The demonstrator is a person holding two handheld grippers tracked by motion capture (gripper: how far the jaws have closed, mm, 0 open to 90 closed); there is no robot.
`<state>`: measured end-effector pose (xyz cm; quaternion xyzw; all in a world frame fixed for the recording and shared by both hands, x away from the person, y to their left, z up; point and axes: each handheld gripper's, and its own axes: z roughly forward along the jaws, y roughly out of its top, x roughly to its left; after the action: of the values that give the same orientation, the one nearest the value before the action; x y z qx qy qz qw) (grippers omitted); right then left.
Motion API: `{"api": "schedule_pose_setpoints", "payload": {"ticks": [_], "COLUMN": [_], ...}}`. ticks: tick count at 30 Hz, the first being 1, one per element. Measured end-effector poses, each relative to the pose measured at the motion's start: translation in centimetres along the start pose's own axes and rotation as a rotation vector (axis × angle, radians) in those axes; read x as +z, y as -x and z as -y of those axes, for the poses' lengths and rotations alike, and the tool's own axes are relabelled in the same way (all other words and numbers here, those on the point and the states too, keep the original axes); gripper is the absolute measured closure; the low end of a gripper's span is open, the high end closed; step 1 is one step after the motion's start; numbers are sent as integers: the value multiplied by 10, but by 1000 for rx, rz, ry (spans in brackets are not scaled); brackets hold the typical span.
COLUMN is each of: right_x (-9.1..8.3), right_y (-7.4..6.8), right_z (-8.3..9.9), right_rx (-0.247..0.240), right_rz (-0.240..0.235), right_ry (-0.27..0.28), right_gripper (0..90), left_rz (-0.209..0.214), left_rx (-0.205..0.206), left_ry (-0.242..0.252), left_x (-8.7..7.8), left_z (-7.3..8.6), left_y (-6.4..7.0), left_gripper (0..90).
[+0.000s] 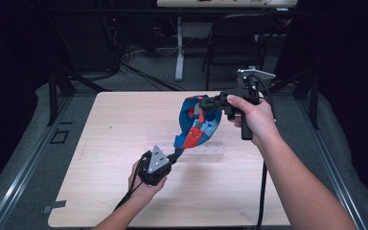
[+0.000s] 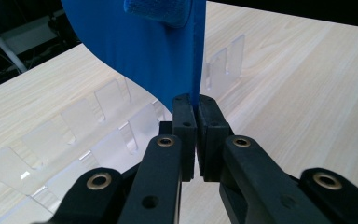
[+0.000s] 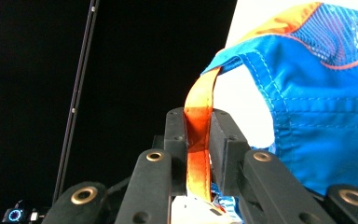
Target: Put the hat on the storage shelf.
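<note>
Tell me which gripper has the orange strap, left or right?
The right gripper: its jaws pinch the orange strap of the blue cap. The left gripper clamps plain blue fabric at the cap's lower end instead.

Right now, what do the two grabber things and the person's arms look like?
Both are black. The left gripper has a grey three-cornered plate on top and a black cable trailing toward the person. The right gripper has a pistol-style handle, a grey plate and its own black cable. Brass-coloured rivets dot the jaw links. The forearms are bare, with no sleeves showing.
</note>
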<state>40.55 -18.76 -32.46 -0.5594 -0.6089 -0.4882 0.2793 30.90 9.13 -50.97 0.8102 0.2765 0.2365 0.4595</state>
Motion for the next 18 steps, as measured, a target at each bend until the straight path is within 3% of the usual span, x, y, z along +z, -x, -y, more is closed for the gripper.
{"api": "schedule_pose_setpoints", "payload": {"ticks": [18], "right_x": [15], "right_y": [23], "right_z": [2], "right_rx": [25], "right_rz": [57], "right_ry": [-25], "right_gripper": [783], "left_rz": [11], "left_rx": [-51], "left_ry": [-8], "left_x": [18], "left_z": [9], "left_y": [-13], "left_gripper": [881]}}
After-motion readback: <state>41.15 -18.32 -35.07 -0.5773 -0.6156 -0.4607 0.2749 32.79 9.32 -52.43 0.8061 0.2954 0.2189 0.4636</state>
